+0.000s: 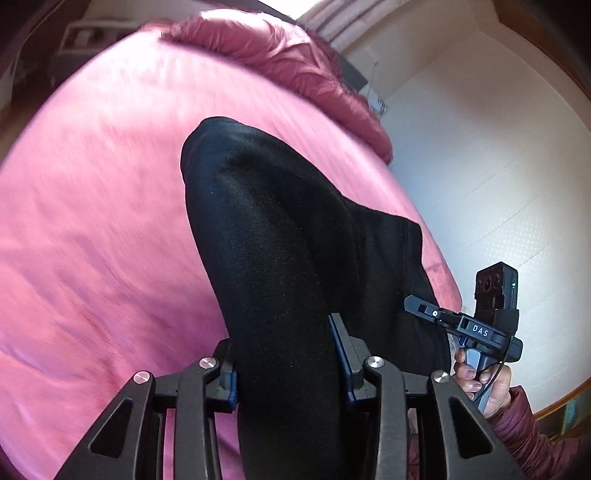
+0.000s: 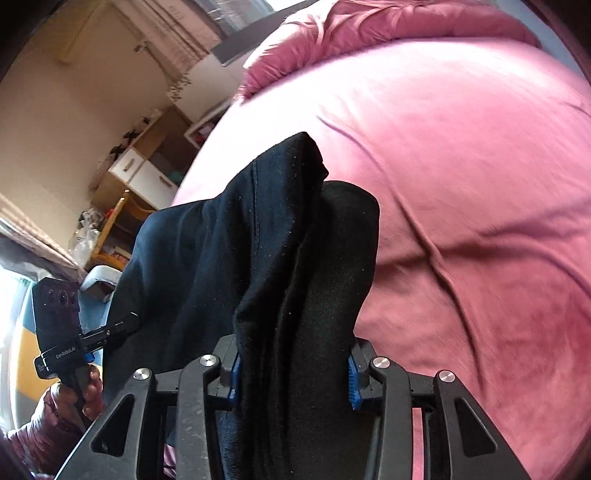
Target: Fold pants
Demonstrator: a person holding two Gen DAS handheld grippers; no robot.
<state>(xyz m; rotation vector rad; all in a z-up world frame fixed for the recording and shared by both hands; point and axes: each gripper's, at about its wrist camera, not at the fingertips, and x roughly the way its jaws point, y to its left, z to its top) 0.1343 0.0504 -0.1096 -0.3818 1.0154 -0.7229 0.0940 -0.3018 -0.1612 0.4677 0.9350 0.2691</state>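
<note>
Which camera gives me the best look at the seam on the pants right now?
The right wrist view: the stitched seam runs plainly down the black pants above the right gripper. In the left wrist view the pants show only smooth dark cloth, no clear seam.

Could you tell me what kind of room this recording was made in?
Most likely a bedroom in a home: the black pants are held over a bed with a pink sheet and a bunched pink duvet, with a wooden drawer unit by the wall.

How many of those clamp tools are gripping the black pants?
2: the left gripper and the right gripper each pinch a bunch of the pants above the pink bed.
</note>
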